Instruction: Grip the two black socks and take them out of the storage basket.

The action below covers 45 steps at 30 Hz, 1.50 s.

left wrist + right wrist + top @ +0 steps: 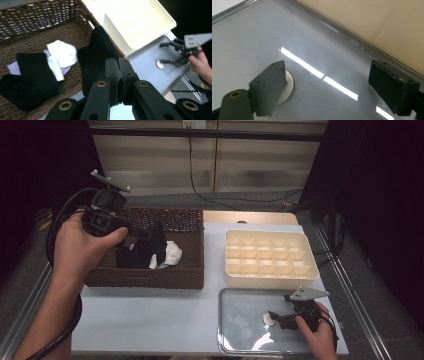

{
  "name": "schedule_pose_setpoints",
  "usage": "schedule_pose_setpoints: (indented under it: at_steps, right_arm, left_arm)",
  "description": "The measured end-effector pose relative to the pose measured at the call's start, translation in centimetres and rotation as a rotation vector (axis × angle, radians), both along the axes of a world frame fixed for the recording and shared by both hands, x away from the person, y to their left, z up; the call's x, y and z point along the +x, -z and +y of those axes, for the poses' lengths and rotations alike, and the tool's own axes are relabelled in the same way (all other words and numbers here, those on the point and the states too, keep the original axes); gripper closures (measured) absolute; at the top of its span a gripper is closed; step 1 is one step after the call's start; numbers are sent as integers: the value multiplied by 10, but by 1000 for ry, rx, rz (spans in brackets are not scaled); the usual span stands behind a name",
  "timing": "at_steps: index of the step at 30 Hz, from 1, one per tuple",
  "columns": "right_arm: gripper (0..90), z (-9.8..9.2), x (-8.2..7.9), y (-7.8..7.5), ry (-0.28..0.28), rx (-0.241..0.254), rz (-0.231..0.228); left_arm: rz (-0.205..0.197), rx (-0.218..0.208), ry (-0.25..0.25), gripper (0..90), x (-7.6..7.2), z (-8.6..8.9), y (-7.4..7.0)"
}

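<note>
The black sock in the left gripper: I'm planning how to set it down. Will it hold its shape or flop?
Likely floppy: the black sock hangs limp from the shut left gripper, drooping into the basket. Probably light, since a pinch holds it. Unlikely to slip, being soft knit.

Pale grey table (150,320) carries 3 things: brown wicker basket (150,277) at left, cream divided tray (270,257) at right rear, steel tray (240,320) just in front of it, near the table's front edge. Basket & trays sit apart.
</note>
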State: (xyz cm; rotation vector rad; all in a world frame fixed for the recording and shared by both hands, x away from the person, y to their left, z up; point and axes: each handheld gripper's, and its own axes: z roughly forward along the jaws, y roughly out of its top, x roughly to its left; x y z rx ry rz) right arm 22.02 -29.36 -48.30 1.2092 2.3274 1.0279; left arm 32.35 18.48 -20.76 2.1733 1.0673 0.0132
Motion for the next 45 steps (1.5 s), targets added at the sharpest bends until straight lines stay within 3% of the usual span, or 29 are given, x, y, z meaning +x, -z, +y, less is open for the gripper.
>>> schedule_pose_setpoints:
  at_steps: [4, 9, 13, 17, 19, 20, 23, 25, 26, 28, 30, 35, 38, 43, 45]
  right_arm:
    - [137, 0, 0, 0, 0, 0, 0]
    - [137, 0, 0, 0, 0, 0, -1]
    - [137, 0, 0, 0, 0, 0, -1]
    - [137, 0, 0, 0, 0, 0, -1]
    - [137, 0, 0, 0, 0, -1, -1]
    - [137, 0, 0, 0, 0, 0, -1]
    - [137, 0, 0, 0, 1, -3, -2]
    - [137, 0, 0, 0, 2, -3, -1]
    - [137, 0, 0, 0, 1, -3, -1]
    - [137, 0, 0, 0, 1, -3, -1]
    - [137, 0, 0, 0, 1, -3, -2]
    - [137, 0, 0, 0, 1, -1, -1]
    - [137, 0, 0, 0, 0, 0, -1]
    - [137, 0, 0, 0, 0, 0, -1]
    - [137, 0, 0, 0, 0, 1, 0]
  left_arm:
    - [16, -2, 46, 870, -12, -6, 12]
    - [36, -9, 96, 868, -23, -14, 38]
    - [54, 23, 128, 865, -28, -24, 64]
    - [90, 22, 145, 858, -29, -33, 96]
    - [110, 48, 157, 849, -28, -36, 113]
    - [99, 62, 145, 839, -27, -38, 121]
    - [96, 73, 154, 751, -26, -42, 141]
    - [30, 105, 140, 588, -24, -45, 150]
    - [24, 112, 133, 576, -23, -44, 152]
    - [1, 83, 120, 518, -19, -42, 153]
    - [-34, 97, 107, 470, -15, -39, 150]
    - [-93, 74, 48, 404, -3, -30, 134]
    - [-111, 60, 11, 354, 10, -23, 126]
    - [-125, 58, -53, 349, 35, -11, 124]
    - [-135, 79, -77, 333, 45, -5, 125]
